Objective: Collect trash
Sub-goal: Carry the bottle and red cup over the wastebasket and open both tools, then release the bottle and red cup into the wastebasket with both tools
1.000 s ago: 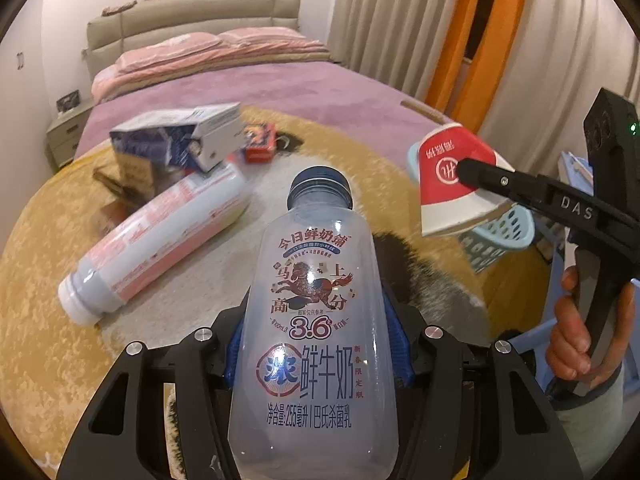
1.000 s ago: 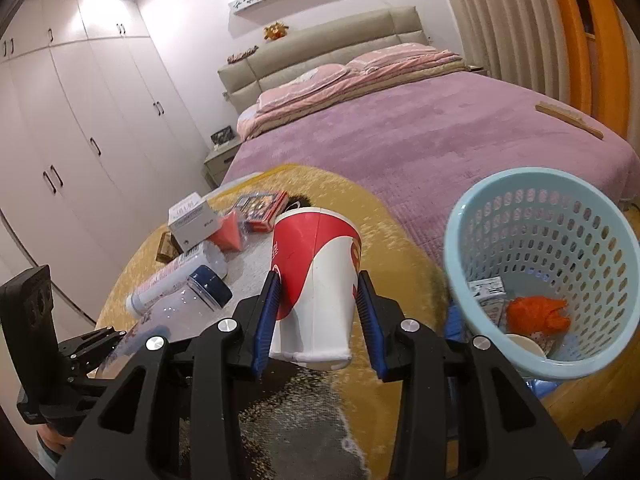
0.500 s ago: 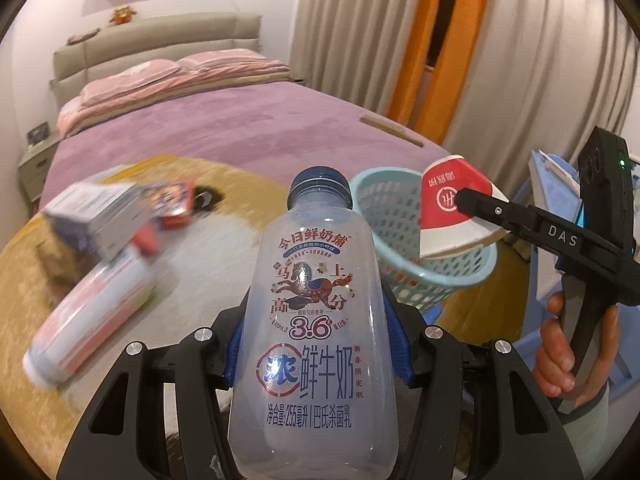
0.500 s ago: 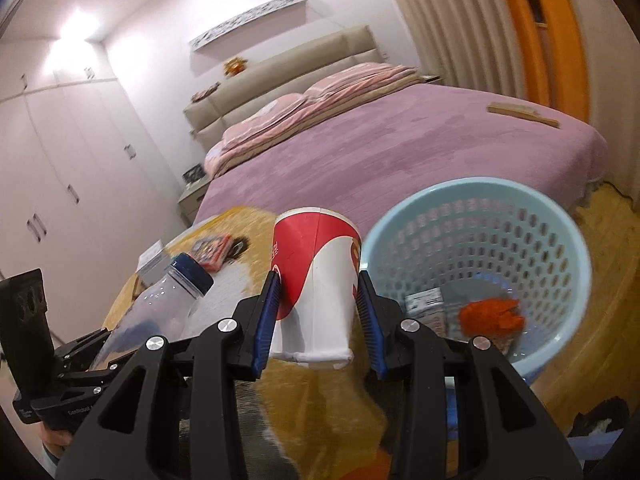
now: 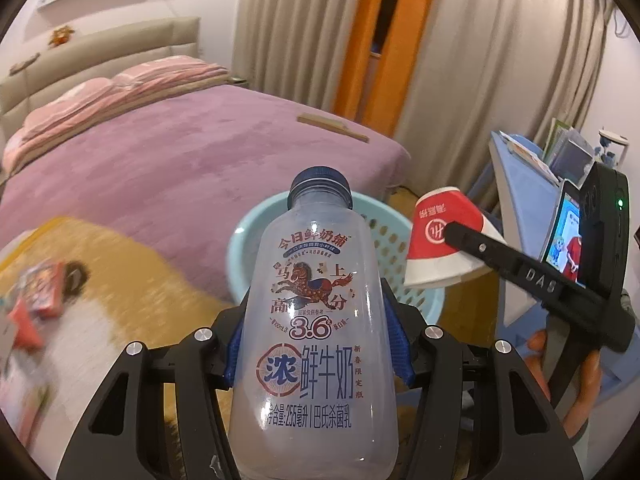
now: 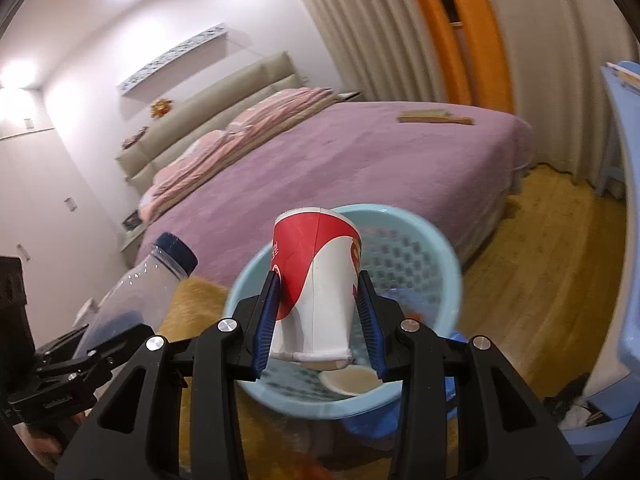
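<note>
Both grippers swing away from the messy table over toward the light blue basket (image 6: 440, 248) compared with a second back, when the table clutter filled the left wrist view and the basket sat off to the side; now it's pretty much dead ahead in both cameras. So I'd say we're in the carry-and-drop stage, with two pieces of trash about to go in at once. Left gripper (image 5: 318, 344) is clamped on the clear milk bottle (image 5: 316, 320), blue pads pressed against its sides, dark blue cap pointing at the basket rim. Right gripper (image 6: 318, 312) is squeezed around the red and white paper cup (image 6: 316, 280), open end facing forward, and from its own camera the cup looks like it's over the basket opening, though whether it's truly above it or just in front I can't tell for sure. Basket isn't empty: there's a pale round thing like a lid or a small bowl (image 6: 349, 381) near the close rim, plus a hint of something orange further in, too blurry to name. Off to the left a few red packets (image 5: 40, 292) remain on the yellow table (image 5: 132, 276), smeared by motion, so more trips look needed after this drop.
</note>
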The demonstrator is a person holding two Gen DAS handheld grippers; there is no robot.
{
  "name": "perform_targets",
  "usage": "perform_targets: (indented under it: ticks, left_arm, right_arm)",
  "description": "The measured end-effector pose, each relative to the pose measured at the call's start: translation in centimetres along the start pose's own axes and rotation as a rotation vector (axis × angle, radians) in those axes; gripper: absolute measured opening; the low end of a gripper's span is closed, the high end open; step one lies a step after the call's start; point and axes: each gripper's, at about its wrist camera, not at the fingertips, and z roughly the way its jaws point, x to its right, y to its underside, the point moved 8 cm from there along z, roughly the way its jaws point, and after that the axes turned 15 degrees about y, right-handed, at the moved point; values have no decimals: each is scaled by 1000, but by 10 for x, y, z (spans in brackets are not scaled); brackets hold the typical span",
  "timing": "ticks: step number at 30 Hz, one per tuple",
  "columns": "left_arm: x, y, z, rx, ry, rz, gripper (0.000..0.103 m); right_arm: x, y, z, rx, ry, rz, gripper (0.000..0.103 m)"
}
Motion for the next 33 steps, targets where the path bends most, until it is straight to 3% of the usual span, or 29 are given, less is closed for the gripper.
perform_targets:
  ticks: [11,20,23,26,28,33]
  left_arm:
    - [-4,-10,63,-68,15,-38,54]
    - [-10,-3,89,-96,-6,-86,54]
    - [-13,-5,87,-76,-11,-99,56]
    - [-13,-5,76,-46,-15,-100,72]
    - [-13,-4,68,-35,-22,-90,72]
    - [-21,-3,32,18,-33,-98,72]
  right_arm:
    - [38,-3,44,-51,122,47,36]
    - [41,2,67,-101,172,54,36]
    - [34,2,70,-114,185,30,37]
    - [27,4,73,-133,183,17,45]
    - [26,7,72,-136,182,18,51]
    - [22,10,65,-140,162,18,52]
